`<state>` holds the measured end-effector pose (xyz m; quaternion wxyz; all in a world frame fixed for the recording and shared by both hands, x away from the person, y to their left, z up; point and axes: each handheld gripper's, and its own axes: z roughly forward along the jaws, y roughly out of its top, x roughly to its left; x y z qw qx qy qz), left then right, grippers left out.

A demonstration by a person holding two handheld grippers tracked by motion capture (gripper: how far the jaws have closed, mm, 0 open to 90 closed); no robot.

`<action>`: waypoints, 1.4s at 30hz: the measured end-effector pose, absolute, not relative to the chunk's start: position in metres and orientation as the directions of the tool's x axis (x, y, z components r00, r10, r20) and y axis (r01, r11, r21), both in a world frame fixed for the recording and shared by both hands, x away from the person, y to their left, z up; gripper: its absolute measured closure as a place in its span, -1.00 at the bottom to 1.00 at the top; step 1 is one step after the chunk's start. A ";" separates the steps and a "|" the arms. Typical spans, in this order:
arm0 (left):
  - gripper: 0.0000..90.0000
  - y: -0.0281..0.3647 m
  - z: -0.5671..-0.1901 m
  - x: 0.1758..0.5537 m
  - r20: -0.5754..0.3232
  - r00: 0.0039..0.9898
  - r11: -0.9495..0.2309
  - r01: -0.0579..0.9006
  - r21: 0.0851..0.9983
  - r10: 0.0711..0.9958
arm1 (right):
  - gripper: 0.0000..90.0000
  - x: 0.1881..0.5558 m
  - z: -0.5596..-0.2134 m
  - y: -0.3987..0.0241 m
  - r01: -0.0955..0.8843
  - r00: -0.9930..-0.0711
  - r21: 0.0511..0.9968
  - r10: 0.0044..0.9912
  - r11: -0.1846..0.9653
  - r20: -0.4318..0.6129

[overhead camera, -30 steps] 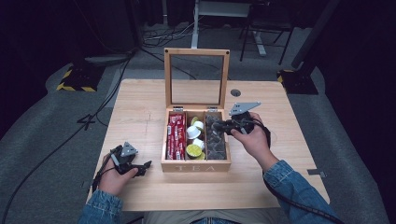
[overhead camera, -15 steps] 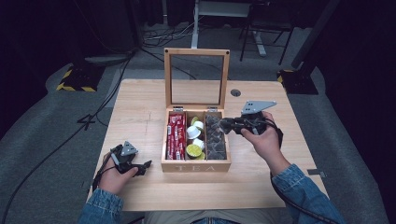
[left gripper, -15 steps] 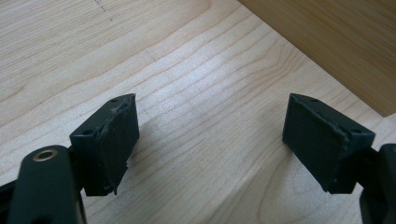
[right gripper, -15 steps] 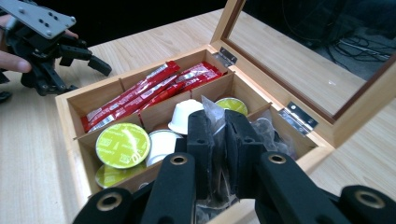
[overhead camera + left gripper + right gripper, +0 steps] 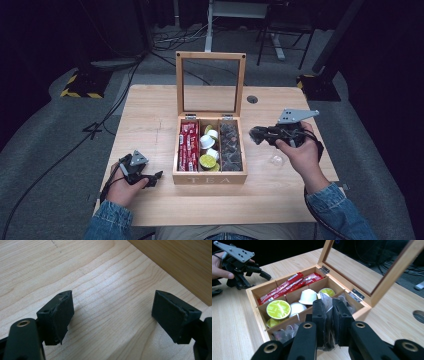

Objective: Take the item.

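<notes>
A wooden tea box [image 5: 210, 178] stands open at the table's middle, its glass lid [image 5: 210, 85] upright. Red sachets [image 5: 188, 145] fill its left compartment, white and lime-topped capsules [image 5: 207, 150] the middle, clear packets of dark tea [image 5: 231, 147] the right. Just right of the box, above the table, my right gripper [image 5: 255, 135] is shut on one clear packet [image 5: 327, 302], pinched between its pads [image 5: 319, 312]. Left of the box my left gripper [image 5: 156, 177] rests low on the table, open with nothing between its jaws [image 5: 112, 312]; the right gripper view has it [image 5: 262, 272] beyond the box.
A clear packet [image 5: 276, 160] lies on the table by the right hand. A round cable hole [image 5: 252, 99] sits behind the box on the right. Bare wood [image 5: 150, 125] spreads left of the box. Cables and stands cover the dark floor beyond.
My right gripper has lifted from the box's right compartment and moved right with the clear packet in its jaws. The left gripper has stayed put.
</notes>
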<state>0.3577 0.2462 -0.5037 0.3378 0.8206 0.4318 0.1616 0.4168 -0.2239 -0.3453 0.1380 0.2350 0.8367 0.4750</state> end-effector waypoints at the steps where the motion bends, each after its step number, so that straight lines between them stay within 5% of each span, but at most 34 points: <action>1: -0.59 0.246 -0.504 0.358 -0.026 0.575 -0.400 0.599 0.694 0.818 | 0.80 0.416 -0.345 -0.227 0.261 -0.849 0.859 0.528 0.440 -0.012; 42: -0.59 0.246 -0.504 0.358 -0.025 0.575 -0.400 0.599 0.693 0.818 | 0.80 0.416 -0.375 -0.311 0.416 -0.729 0.790 0.685 0.450 -0.006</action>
